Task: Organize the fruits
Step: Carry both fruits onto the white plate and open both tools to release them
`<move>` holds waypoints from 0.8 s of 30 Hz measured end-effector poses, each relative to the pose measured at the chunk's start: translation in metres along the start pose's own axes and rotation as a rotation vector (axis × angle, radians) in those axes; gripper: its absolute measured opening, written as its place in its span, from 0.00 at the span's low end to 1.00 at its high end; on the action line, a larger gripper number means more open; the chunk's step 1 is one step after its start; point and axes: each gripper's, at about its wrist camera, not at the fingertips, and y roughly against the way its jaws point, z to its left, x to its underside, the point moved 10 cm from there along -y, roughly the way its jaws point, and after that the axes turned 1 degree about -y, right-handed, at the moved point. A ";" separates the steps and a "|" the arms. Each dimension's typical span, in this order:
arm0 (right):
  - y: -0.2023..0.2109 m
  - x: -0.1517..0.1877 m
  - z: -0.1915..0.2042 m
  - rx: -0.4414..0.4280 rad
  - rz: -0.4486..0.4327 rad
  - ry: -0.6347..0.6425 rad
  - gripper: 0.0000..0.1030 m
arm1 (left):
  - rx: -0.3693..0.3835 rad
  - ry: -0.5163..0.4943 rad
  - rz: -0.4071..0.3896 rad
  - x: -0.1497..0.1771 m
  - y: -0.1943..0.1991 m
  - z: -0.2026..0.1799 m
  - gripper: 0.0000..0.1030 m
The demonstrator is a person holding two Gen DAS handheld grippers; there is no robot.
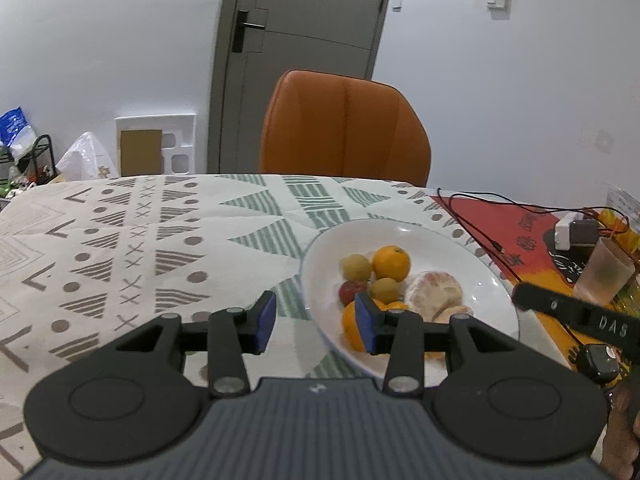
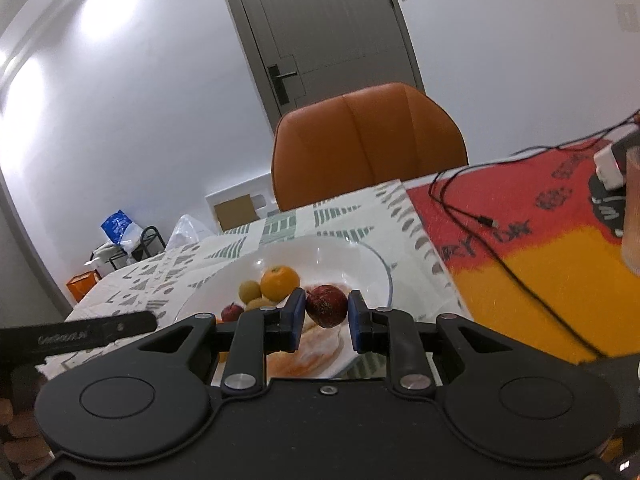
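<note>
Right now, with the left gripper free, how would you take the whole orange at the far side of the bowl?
Grip the whole orange across its round middle, coming from above. It sits on the white bowl with a yellow-green fruit at its left and another in front, so a side approach looks crowded. The left gripper is open and empty at the near rim.

My left tongs (image 1: 316, 322) stand wide apart, blue pads (image 1: 266, 322) facing each other with nothing between them, held low and level, pointing forward. My right tongs (image 2: 325, 318) are drawn in, both pads (image 2: 295, 318) pressing the sides of a fruit (image 2: 327, 306) held clear between them; they are tilted, rolled somewhat to one side. From the left view the right tongs' black finger reaches in at the right edge. A bit of my hand (image 1: 622, 436) shows there.
</note>
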 end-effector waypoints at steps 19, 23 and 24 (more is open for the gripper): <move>0.013 0.026 0.019 -0.017 0.058 -0.021 0.53 | -0.054 0.064 0.019 0.012 0.027 0.045 0.78; 0.022 0.024 0.028 -0.027 0.050 -0.025 0.54 | -0.050 0.062 0.016 0.013 0.038 0.050 0.80; 0.025 0.024 0.031 -0.028 0.046 -0.022 0.56 | -0.053 0.059 0.015 0.014 0.041 0.051 0.81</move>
